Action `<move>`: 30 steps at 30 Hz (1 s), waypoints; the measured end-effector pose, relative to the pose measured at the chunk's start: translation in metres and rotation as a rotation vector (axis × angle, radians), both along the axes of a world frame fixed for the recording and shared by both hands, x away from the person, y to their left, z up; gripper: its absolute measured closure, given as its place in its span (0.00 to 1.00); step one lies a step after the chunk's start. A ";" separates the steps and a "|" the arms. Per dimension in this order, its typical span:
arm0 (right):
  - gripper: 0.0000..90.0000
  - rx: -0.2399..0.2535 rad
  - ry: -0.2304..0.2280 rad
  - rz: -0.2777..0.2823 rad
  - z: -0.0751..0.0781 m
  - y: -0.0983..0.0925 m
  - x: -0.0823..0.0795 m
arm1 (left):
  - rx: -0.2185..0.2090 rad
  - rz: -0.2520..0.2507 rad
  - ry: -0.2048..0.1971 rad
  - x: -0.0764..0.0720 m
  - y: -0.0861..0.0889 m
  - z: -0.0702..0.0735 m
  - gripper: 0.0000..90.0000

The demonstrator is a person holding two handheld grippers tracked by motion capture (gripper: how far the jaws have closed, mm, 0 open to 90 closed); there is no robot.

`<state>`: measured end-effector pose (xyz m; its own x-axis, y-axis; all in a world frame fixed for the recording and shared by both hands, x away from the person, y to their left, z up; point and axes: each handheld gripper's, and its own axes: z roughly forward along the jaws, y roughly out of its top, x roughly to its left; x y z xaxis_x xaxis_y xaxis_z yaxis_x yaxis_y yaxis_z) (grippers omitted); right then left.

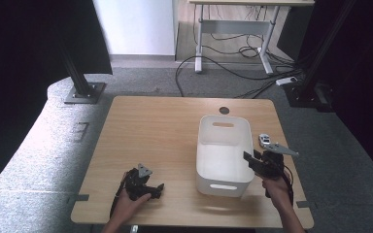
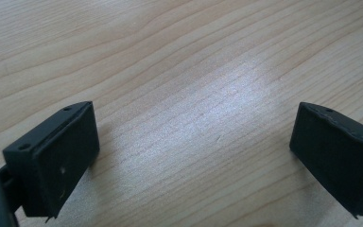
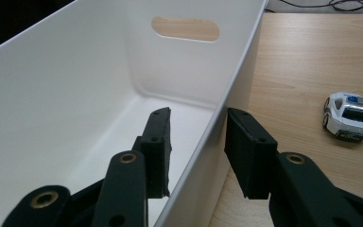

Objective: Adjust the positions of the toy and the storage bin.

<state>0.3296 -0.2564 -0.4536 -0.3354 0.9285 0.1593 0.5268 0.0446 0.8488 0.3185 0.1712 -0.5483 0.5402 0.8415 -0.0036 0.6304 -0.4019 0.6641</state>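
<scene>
A white plastic bin [image 1: 200, 145] with slot handles stands on the right half of the wooden table [image 1: 150, 131], and nothing lies inside it. My right gripper [image 1: 249, 158] straddles its right side wall near the front corner. In the right gripper view, one jaw of the right gripper [image 3: 198, 142] is inside the bin [image 3: 75, 94] and the other outside, shut on the wall. A small white toy police car [image 1: 264, 140] sits on the table just right of the bin; the car [image 3: 350, 116] is apart from the jaws. My left gripper [image 1: 158, 189] rests low at the front left, open over bare wood [image 2: 194, 151].
The toy car is close to the table's right edge. A round cable hole [image 1: 224, 110] sits behind the bin. Black frame posts [image 1: 80, 77] stand off the table's far corners, and cables lie on the floor beyond.
</scene>
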 end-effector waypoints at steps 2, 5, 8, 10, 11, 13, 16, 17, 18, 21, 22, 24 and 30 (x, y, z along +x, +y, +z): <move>0.68 0.001 0.000 0.000 0.000 0.002 0.000 | 0.000 0.000 0.000 0.000 0.000 0.000 0.02; 0.67 0.000 -0.001 -0.001 0.000 0.003 0.000 | 0.000 0.000 0.000 0.000 0.000 0.000 0.02; 0.67 -0.002 -0.002 0.002 0.000 0.005 0.000 | -0.001 0.001 -0.001 0.000 0.000 0.000 0.02; 0.67 -0.002 -0.002 0.003 0.000 0.007 0.001 | -0.002 0.002 -0.001 0.000 0.000 0.000 0.02; 0.67 -0.002 -0.002 0.003 0.000 0.007 0.001 | -0.002 0.002 -0.001 0.000 0.000 0.000 0.02; 0.67 -0.004 -0.003 0.004 0.000 0.010 0.001 | -0.002 0.002 -0.001 0.000 0.000 0.000 0.02; 0.67 -0.006 -0.004 0.005 0.000 0.013 0.002 | -0.003 0.003 -0.001 0.000 0.000 0.000 0.02; 0.67 -0.006 -0.004 0.005 0.000 0.013 0.002 | -0.003 0.003 -0.001 0.000 0.000 0.000 0.02; 0.67 -0.007 -0.006 0.006 0.000 0.014 0.002 | -0.003 0.003 -0.001 0.000 0.000 0.000 0.02; 0.67 -0.006 -0.007 0.005 0.000 0.017 0.002 | 0.000 0.001 -0.001 0.000 0.000 0.000 0.02; 0.67 -0.006 -0.007 0.005 0.000 0.017 0.002 | 0.000 0.001 -0.001 0.000 0.000 0.000 0.02; 0.67 -0.001 -0.007 0.004 0.000 0.018 0.002 | 0.000 0.001 -0.001 0.000 0.000 0.000 0.02; 0.67 -0.009 -0.009 0.005 0.000 0.023 0.003 | 0.000 0.001 -0.001 0.000 0.000 0.000 0.02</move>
